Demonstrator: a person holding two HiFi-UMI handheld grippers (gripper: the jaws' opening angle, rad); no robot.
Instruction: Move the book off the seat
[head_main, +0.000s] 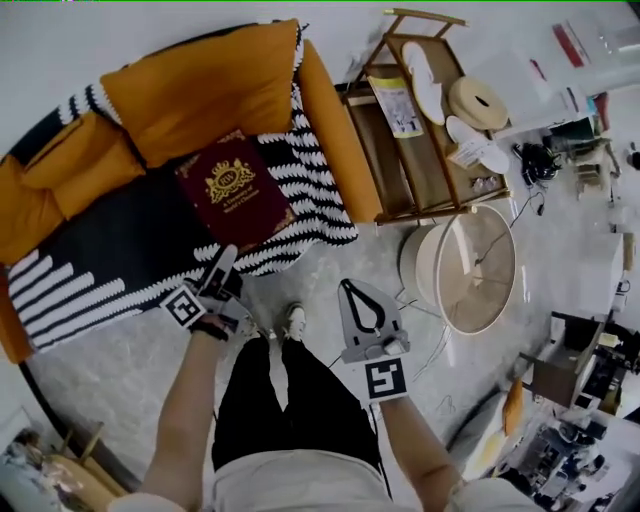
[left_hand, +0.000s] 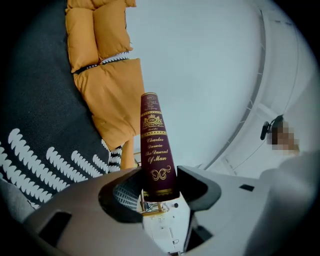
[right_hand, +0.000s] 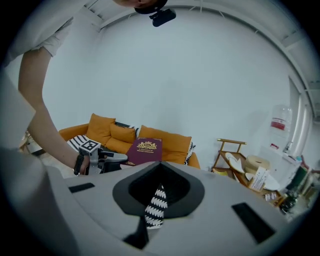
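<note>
A maroon book (head_main: 232, 190) with a gold crest is tilted up over the sofa seat (head_main: 110, 245). My left gripper (head_main: 222, 262) is shut on its lower end. In the left gripper view the book's spine (left_hand: 156, 145) stands upright between the jaws of that gripper (left_hand: 159, 187), pressed on both sides. The right gripper view shows the book (right_hand: 145, 151) raised in front of the orange back cushions, with the left gripper (right_hand: 120, 159) under it. My right gripper (head_main: 347, 287) hangs over the floor in front of the sofa, jaws together and holding nothing; its tips (right_hand: 159, 170) frame a strip of the striped blanket.
A black-and-white striped blanket (head_main: 310, 190) covers the seat's right part, and orange cushions (head_main: 200, 85) line the back. A wooden rack (head_main: 420, 120) with hats and papers stands to the right, next to a round pale drum (head_main: 465, 265). Clutter fills the far right.
</note>
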